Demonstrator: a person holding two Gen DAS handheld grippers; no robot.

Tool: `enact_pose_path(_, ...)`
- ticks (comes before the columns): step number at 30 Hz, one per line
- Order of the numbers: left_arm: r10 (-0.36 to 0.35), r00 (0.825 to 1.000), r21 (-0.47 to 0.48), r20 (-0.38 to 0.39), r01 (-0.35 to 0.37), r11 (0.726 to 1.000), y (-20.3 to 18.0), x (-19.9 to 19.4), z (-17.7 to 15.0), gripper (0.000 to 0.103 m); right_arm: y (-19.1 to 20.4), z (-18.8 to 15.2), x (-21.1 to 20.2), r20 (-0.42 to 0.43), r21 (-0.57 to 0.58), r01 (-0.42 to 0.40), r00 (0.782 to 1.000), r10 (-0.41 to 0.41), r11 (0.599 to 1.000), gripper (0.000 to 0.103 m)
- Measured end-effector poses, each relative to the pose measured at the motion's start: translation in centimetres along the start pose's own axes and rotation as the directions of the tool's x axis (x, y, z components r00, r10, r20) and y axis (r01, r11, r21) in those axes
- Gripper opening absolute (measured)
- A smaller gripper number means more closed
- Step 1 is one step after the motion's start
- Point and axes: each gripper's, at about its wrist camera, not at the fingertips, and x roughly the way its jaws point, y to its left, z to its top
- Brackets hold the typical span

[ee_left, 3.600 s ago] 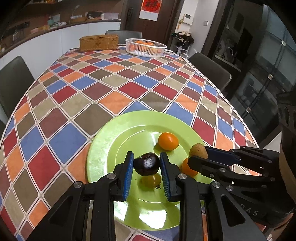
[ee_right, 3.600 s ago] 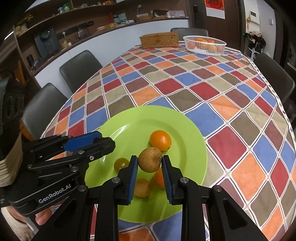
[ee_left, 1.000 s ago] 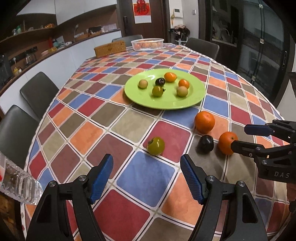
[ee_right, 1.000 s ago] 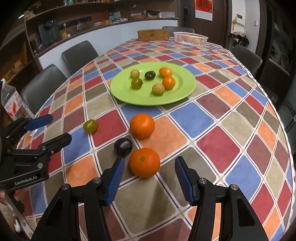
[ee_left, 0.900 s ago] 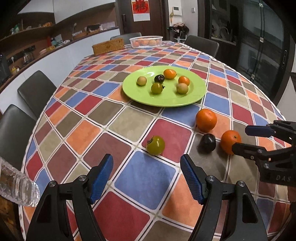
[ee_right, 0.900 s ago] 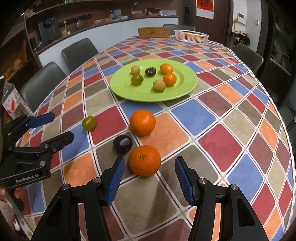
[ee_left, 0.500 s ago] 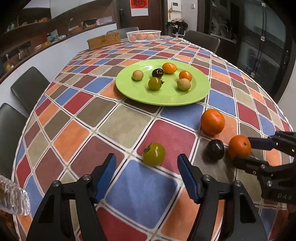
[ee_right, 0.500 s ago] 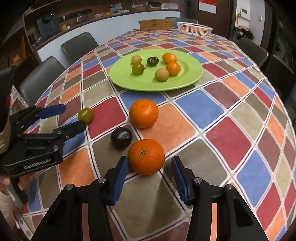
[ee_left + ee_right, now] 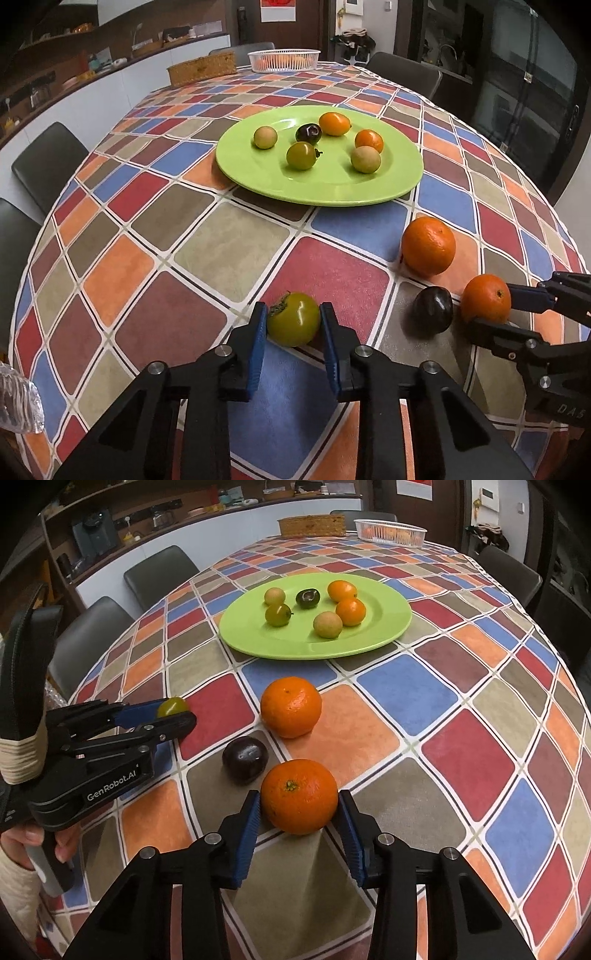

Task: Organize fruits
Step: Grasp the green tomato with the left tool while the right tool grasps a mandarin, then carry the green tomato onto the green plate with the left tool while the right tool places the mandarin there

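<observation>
Left gripper (image 9: 293,325) pinching green fruit (image 9: 294,324), right gripper (image 9: 299,808) jaws touching orange (image 9: 299,796) — plum (image 9: 245,759) at its 10 o'clock, plate (image 9: 369,642) at 12.

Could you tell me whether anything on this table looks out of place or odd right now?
Four fruits sit on the cloth short of the green plate: a green persimmon between the left tool's fingers, two oranges, and a dark plum. Nothing looks spilled or damaged.
</observation>
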Motion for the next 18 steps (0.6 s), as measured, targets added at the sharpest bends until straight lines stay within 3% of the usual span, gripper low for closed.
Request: enact_pose_path(18,-0.028,0.993,0.010,0.117,0.027,1.000,-1.4,-6.5,0.3,0.028,-0.5,0.7,-3.7,0.099,-0.004,-0.029,0.995,0.029,1.000,0.042)
